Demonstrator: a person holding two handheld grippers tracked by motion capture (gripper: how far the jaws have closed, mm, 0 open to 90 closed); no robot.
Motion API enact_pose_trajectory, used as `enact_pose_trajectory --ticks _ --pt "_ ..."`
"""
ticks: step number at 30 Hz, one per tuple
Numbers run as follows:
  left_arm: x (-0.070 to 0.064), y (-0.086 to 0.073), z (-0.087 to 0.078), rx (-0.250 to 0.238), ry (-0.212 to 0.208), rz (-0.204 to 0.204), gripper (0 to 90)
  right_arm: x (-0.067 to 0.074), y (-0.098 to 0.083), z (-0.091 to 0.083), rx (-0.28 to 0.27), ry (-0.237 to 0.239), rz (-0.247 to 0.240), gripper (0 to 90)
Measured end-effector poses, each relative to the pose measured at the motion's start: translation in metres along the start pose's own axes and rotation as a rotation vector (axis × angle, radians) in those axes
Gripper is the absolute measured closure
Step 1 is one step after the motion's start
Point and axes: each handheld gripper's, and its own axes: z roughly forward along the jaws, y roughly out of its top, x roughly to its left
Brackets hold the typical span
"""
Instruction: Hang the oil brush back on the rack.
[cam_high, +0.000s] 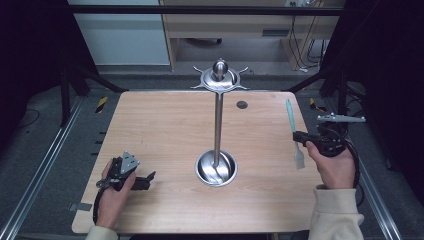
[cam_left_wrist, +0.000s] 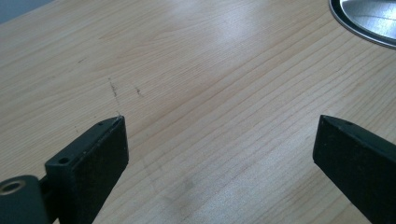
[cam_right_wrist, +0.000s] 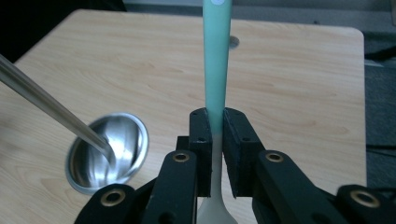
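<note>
Left gripper (cam_high: 148, 178) rests low at the table's (cam_high: 165, 125) near left, jaws spread, nothing between; right gripper (cam_high: 298, 136) pinches a brush (cam_high: 295, 135) at mid-handle above the right edge; rack (cam_high: 218, 125) stands mid-table.

The high view looks forward and down over the whole light wooden table (cam_high: 165, 125), while the left gripper view skims close above its grain and the right gripper view faces the far edge, both sharing the round shiny steel stand base (cam_left_wrist: 369, 21) (cam_right_wrist: 107, 151) (cam_high: 216, 168).
</note>
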Motion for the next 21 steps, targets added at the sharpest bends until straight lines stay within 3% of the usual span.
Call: enact_pose_trajectory --ticks 5,21 --pt "0.0 0.0 0.0 -0.001 0.001 0.003 3.0 0.007 0.004 -0.008 -0.075 0.07 -0.006 82.5" --pt "-0.001 0.001 0.0 -0.002 0.0 0.001 3.0 0.029 0.013 -0.022 -0.208 0.125 -0.064 82.5"
